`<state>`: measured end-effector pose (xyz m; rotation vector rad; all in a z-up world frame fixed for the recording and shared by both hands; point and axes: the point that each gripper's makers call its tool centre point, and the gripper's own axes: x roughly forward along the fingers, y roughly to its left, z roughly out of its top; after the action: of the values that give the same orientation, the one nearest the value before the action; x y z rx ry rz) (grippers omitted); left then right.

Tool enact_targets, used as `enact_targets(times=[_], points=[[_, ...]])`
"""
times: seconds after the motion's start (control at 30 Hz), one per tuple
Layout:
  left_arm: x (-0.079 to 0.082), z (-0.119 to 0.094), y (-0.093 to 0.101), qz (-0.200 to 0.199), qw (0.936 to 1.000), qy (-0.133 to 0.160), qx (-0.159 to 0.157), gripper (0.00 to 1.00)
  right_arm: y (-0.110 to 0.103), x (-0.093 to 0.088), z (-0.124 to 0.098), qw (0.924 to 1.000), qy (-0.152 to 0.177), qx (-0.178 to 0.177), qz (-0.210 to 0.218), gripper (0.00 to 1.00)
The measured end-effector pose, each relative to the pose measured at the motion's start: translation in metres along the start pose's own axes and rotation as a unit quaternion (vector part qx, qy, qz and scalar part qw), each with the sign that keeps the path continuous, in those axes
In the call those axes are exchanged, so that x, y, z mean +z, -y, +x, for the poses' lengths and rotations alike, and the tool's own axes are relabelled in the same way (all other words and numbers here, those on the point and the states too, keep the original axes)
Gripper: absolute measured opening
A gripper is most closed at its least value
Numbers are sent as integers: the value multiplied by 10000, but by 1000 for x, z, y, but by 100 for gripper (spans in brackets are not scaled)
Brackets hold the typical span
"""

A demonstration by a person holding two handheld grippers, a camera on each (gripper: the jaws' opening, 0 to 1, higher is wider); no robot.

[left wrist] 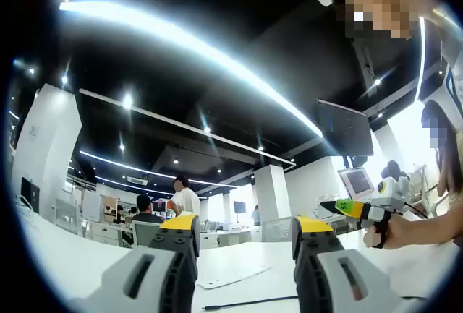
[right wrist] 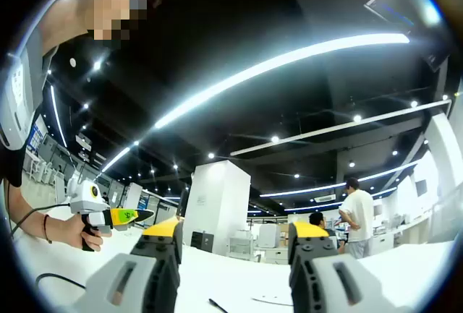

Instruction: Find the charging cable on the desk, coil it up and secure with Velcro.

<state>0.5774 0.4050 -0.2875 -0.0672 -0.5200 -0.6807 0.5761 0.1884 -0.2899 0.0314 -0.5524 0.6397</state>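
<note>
A thin black charging cable [left wrist: 249,302] lies on the white desk [left wrist: 65,262] just beyond my left gripper [left wrist: 246,230], whose jaws stand wide apart with nothing between them. A flat white strip [left wrist: 224,281] rests behind the cable. My right gripper [left wrist: 334,205] comes in from the right, held in a hand [left wrist: 387,232]. In the right gripper view, my right gripper [right wrist: 235,230] is open and empty over the desk [right wrist: 405,269]. A loose cable end [right wrist: 215,303] lies ahead of it, and my left gripper [right wrist: 137,215] shows at the left.
Another black cable [right wrist: 47,278] runs by the person's wrist at the left. A person in white stands [left wrist: 185,199] by a seated one [left wrist: 147,212] far behind. A white pillar [right wrist: 217,208], monitors [left wrist: 357,181] and more desks fill the background.
</note>
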Motion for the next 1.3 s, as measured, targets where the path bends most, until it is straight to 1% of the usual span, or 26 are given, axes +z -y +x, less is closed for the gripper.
enact_targets(times=[0.8, 1.3], points=[[-5, 3, 1, 2, 10000, -41, -28, 51, 2, -2, 1, 10000, -18, 8, -2, 60], [-5, 3, 1, -4, 10000, -40, -27, 51, 3, -3, 0, 10000, -31, -3, -20, 60]])
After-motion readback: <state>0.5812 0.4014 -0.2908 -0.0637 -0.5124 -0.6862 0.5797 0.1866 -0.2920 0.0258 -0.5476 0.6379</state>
